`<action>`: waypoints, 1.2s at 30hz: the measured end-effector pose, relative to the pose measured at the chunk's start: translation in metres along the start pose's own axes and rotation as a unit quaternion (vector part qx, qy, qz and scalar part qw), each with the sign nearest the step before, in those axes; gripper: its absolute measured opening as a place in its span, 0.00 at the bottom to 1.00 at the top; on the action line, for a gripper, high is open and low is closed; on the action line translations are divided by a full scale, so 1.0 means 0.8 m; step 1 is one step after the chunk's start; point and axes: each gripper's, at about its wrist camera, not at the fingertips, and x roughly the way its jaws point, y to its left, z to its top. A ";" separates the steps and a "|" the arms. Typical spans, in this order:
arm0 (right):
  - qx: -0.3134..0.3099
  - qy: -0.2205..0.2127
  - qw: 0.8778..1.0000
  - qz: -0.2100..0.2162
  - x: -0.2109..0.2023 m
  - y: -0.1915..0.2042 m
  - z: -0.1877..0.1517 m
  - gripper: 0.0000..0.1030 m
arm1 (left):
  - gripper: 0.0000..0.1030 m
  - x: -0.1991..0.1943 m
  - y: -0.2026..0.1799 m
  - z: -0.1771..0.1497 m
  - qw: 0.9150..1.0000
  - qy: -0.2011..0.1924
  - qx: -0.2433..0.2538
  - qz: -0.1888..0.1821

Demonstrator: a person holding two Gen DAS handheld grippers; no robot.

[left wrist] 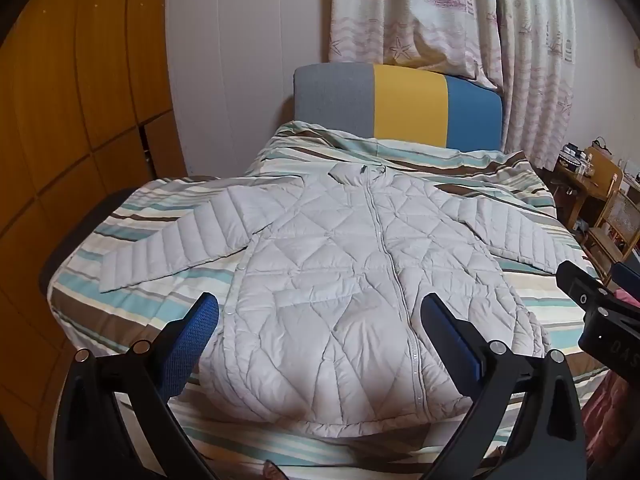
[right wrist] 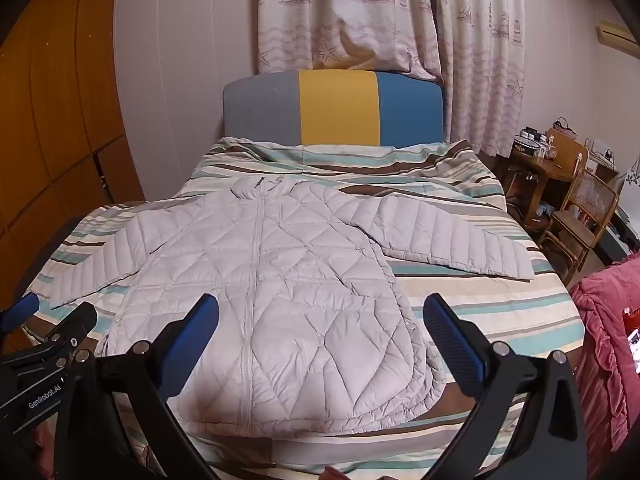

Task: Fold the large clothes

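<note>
A pale grey quilted puffer jacket (left wrist: 340,264) lies flat and zipped on the striped bed, collar toward the headboard and both sleeves spread out to the sides. It also shows in the right wrist view (right wrist: 280,288). My left gripper (left wrist: 320,320) is open and empty, held above the jacket's hem. My right gripper (right wrist: 320,320) is open and empty, above the jacket's hem on its right half. The right gripper's body (left wrist: 600,312) shows at the right edge of the left wrist view. The left gripper's body (right wrist: 44,344) shows at the lower left of the right wrist view.
The bed has a striped cover (right wrist: 500,312) and a grey, yellow and blue headboard (right wrist: 336,108). Wooden wardrobe doors (left wrist: 80,120) stand to the left. A wooden chair (right wrist: 580,220) and cluttered desk stand to the right. A pink fabric item (right wrist: 604,344) lies at the bed's right.
</note>
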 end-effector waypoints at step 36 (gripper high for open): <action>0.010 0.014 1.000 0.004 0.009 -0.007 -0.004 0.98 | 0.97 0.010 -0.006 -0.011 1.000 0.009 -0.005 -0.015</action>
